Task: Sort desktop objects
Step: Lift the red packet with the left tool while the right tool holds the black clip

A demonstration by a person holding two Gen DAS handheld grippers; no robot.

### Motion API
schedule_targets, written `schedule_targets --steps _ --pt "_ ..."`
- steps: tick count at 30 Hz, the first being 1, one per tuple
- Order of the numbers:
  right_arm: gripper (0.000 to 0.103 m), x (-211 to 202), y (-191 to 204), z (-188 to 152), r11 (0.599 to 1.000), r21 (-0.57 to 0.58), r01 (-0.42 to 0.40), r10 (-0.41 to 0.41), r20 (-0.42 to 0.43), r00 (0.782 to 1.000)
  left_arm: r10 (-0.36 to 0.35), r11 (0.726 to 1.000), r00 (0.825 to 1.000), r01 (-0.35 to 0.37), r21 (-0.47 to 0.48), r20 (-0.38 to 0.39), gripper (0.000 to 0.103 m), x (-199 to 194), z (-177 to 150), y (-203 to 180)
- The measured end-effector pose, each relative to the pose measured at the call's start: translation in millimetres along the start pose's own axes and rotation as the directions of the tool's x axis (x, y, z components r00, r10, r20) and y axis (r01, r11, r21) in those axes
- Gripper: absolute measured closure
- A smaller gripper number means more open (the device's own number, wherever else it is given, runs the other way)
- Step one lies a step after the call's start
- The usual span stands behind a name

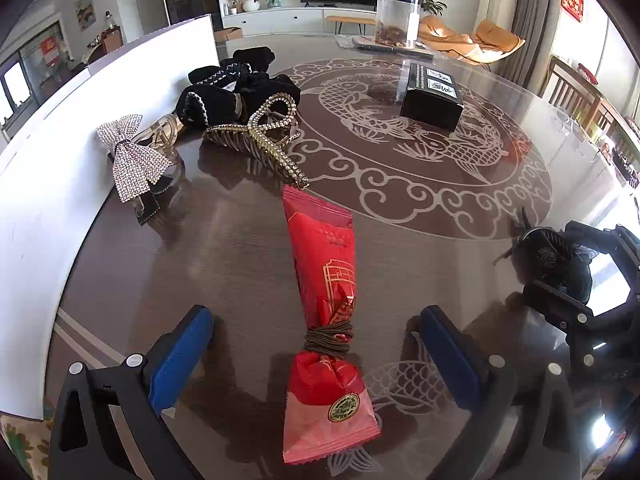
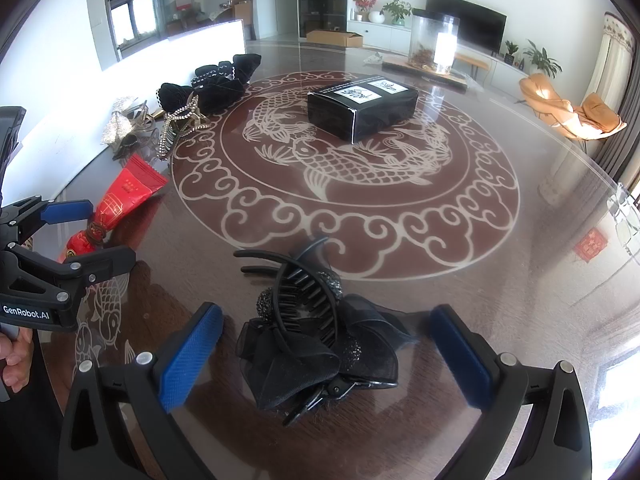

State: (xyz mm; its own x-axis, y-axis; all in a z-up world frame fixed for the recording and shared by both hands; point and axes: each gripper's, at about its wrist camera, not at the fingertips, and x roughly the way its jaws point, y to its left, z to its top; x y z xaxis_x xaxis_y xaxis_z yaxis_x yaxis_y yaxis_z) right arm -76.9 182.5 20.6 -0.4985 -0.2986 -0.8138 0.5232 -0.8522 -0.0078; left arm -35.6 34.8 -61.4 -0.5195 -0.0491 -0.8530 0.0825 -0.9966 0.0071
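Note:
A red snack packet (image 1: 322,264) with a brown hair tie (image 1: 329,338) wound round its neck lies flat on the glass table top (image 1: 224,248). My left gripper (image 1: 316,320) is open, with a blue pad on either side of the packet and neither touching it. The same left gripper (image 2: 90,236) and red packet (image 2: 120,200) show at the left edge of the right wrist view. A black bow claw clip (image 2: 316,344) rests on the table between the spread fingers of my right gripper (image 2: 326,314), which is open with its pads clear of the clip.
Along a white board (image 1: 60,128) on the left lie a gold rhinestone claw clip (image 1: 256,140), a silver bow clip (image 1: 134,160) and black velvet hair pieces (image 1: 236,88). A black box (image 1: 432,96) stands mid-table and a clear container (image 1: 396,20) at the far edge.

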Motion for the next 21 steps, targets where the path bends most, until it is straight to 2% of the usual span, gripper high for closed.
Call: schedule_targets --steps 14,15,16,17,18,20,21 --pt "0.002 0.9 -2.1 -0.6 1.0 -0.008 -0.014 0.014 0.002 1.0 -0.018 0.999 1.0 0.018 0.029 -0.004 0.0 -0.1 1.7 -1.1" --pt "0.021 -2.1 -3.9 -1.6 1.0 -0.003 -0.007 0.007 0.018 1.0 -0.033 0.998 0.999 0.033 0.045 0.006 0.018 -3.0 1.4 -3.3" --pt "0.054 -6.9 -6.4 -1.6 1.0 0.009 -0.01 0.009 0.037 0.999 -0.043 0.997 0.999 0.041 0.067 0.027 0.034 -8.3 1.0 -6.0" --pt "0.063 -9.5 -9.4 -0.8 1.0 0.024 0.002 -0.002 0.032 0.999 -0.051 0.995 0.998 0.047 0.082 0.038 0.07 -12.0 0.2 -8.0" --pt "0.063 -10.7 -13.9 0.6 0.999 0.052 -0.002 0.002 0.009 1.0 -0.062 0.994 0.997 0.058 0.088 0.037 0.083 -13.6 -0.7 -8.4" --pt "0.063 -17.0 -17.5 -0.2 0.997 0.073 -0.011 0.011 -0.001 1.0 -0.156 0.986 0.987 0.154 0.057 0.038 0.086 -17.9 -0.8 -2.1" --pt "0.063 -22.9 -17.0 -0.9 0.997 0.072 -0.004 0.004 0.003 1.0 -0.201 0.979 0.977 0.199 0.035 0.066 0.086 -24.3 0.0 3.4"
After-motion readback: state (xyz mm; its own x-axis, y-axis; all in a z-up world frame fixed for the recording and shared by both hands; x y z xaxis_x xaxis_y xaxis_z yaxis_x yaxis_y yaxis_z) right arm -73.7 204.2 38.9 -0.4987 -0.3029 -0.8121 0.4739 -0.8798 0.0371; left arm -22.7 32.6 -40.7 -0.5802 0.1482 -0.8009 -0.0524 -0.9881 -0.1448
